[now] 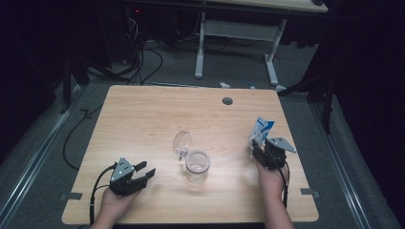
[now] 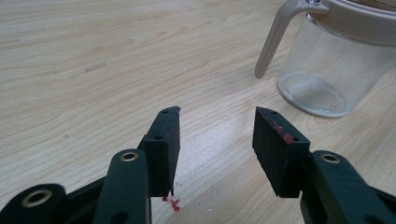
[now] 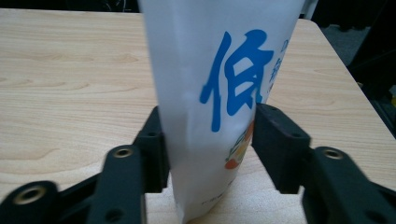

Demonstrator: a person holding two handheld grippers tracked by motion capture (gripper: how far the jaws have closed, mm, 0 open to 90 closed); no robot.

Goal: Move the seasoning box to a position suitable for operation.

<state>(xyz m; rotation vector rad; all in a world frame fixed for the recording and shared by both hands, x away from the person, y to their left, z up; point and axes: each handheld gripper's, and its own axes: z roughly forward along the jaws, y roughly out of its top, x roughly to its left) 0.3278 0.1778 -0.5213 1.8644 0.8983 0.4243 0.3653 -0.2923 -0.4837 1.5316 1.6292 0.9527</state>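
- Progress, as I judge it: the work looks like pouring from the carton into the jar, and it stands at the pick-up step. The jar's lid is already swung open; the lift, the tilt and the pour are all left.
- Nearest, the right tongs pinch the white paper carton with blue print near its base, one black pad against each side. The carton stands upright on the table.
- The left tongs are spread with nothing between them, resting low over the light wooden table.
- Just ahead and to the right of the left tongs stands the clear glass jar with a pale hinged lid and handle; it looks empty.
- From the high view the jar sits between the two tongs, well apart from the carton.
- Count: one carton, one jar, one table, two tongs.
- Farthest, a second desk's white legs stand beyond the table.
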